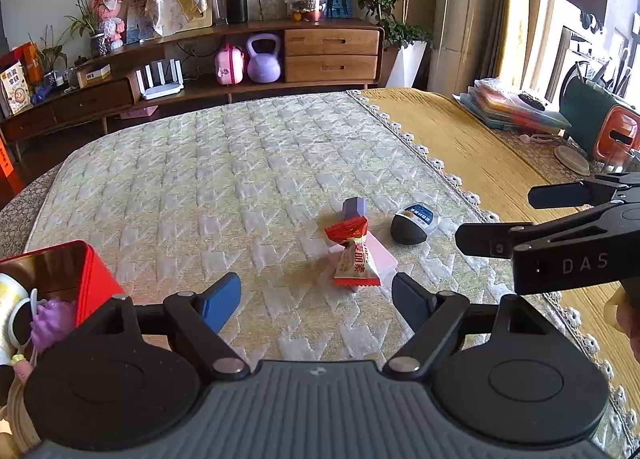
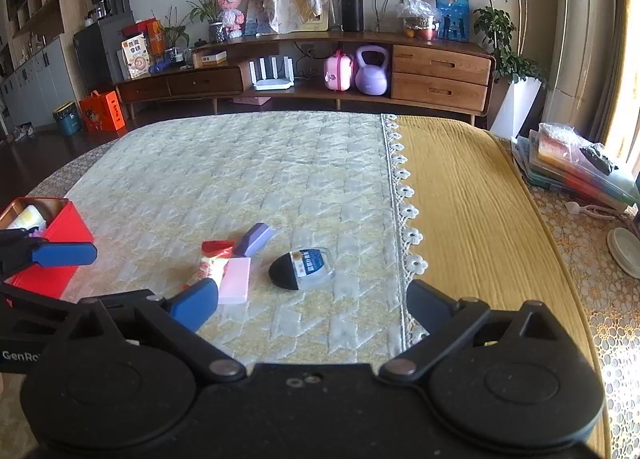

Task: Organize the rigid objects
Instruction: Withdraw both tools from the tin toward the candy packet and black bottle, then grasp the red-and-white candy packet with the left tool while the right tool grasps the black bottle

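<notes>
Both grippers are hanging open and empty — the left gripper [image 1: 316,301] is facing the red candy packet [image 1: 350,255] at frame centre; best closing squarely across it, then carrying to the red tin [image 1: 96,275] at lower left.

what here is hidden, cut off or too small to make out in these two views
- Red tin: left wrist view cuts it at the frame edge; the left gripper body hides its contents.
- Pink block: right wrist view, near end behind the right gripper blue finger; the red snack packet covers it in the left view.
- Black oval case: label print too small.
</notes>
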A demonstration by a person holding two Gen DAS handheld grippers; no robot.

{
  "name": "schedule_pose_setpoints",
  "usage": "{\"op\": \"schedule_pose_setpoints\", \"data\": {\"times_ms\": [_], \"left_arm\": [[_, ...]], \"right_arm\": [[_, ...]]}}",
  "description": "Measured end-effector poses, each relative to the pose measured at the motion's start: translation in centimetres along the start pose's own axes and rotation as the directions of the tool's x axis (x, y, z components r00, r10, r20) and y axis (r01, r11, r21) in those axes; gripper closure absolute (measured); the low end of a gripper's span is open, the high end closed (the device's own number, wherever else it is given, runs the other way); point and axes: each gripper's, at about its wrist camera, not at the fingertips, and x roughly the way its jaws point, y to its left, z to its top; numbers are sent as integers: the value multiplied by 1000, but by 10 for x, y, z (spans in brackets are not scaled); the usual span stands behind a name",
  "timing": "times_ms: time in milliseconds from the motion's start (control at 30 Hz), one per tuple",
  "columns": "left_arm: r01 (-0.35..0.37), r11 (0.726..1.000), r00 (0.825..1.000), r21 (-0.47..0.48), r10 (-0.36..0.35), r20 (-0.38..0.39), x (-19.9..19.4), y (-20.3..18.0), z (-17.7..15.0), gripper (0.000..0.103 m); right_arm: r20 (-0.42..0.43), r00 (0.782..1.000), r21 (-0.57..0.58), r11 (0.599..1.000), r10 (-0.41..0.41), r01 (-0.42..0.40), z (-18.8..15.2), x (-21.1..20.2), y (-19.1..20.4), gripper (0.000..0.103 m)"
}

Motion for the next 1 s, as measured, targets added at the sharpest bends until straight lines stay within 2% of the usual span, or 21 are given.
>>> {"op": "schedule_pose_setpoints", "data": {"times_ms": [367, 600, 667, 800, 833, 1000], "left_arm": [[-31, 999, 999, 14, 31, -5, 38, -12, 0, 20], [-7, 1000, 1000, 8, 7, 19, 49, -13, 2, 21], [2, 1000, 1000, 4, -2, 23, 51, -12, 3, 30], [25, 1000, 1000, -14, -25, 10, 57, -11, 3, 40], [30, 999, 1000, -13, -30, 6, 59, -10, 3, 45], [68, 997, 998, -31, -67, 12, 60, -5, 3, 59]], "right_arm": [[-97, 995, 59, 998, 17, -11, 15, 51, -11, 17], [-133, 990, 52, 998, 38, -31, 19, 68, 0, 28], [-142, 989, 45, 998, 41, -35, 19, 72, 3, 31], [-156, 987, 48, 998, 34, -26, 18, 80, 6, 34], [-156, 987, 49, 999, 31, -24, 17, 81, 7, 35], [-145, 989, 33, 999, 15, -10, 18, 82, 8, 44]]}}
